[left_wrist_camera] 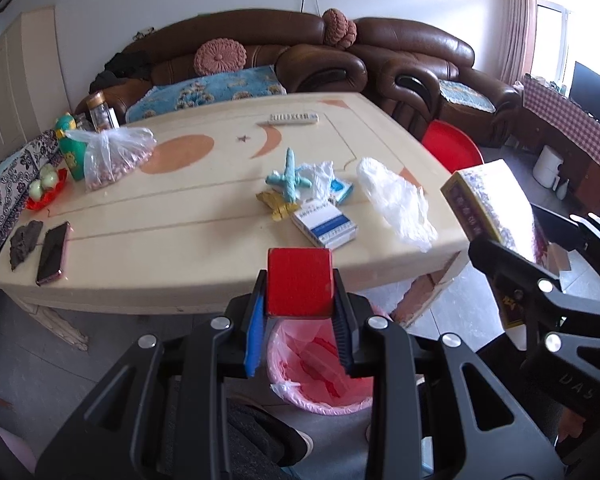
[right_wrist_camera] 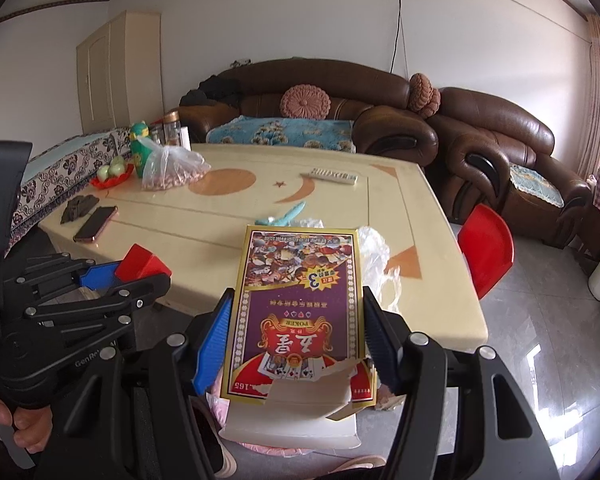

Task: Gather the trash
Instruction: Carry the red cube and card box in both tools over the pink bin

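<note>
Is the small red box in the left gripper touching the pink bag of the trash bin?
Apart. In the left wrist view, the small red box sits clamped between the left gripper jaws, above the pink-lined trash bin, with nothing of the bag reaching it.

You're facing a brown leather sofa (left_wrist_camera: 260, 52) w/ round pink cushions under a white wall. Grey tile floor (right_wrist_camera: 540, 320); daylight thru the curtained window (left_wrist_camera: 552, 32) at right.

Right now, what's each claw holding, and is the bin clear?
Left gripper shut on red box. Right gripper shut on poker box. Pink-lined bin below, nothing blocking.
</note>
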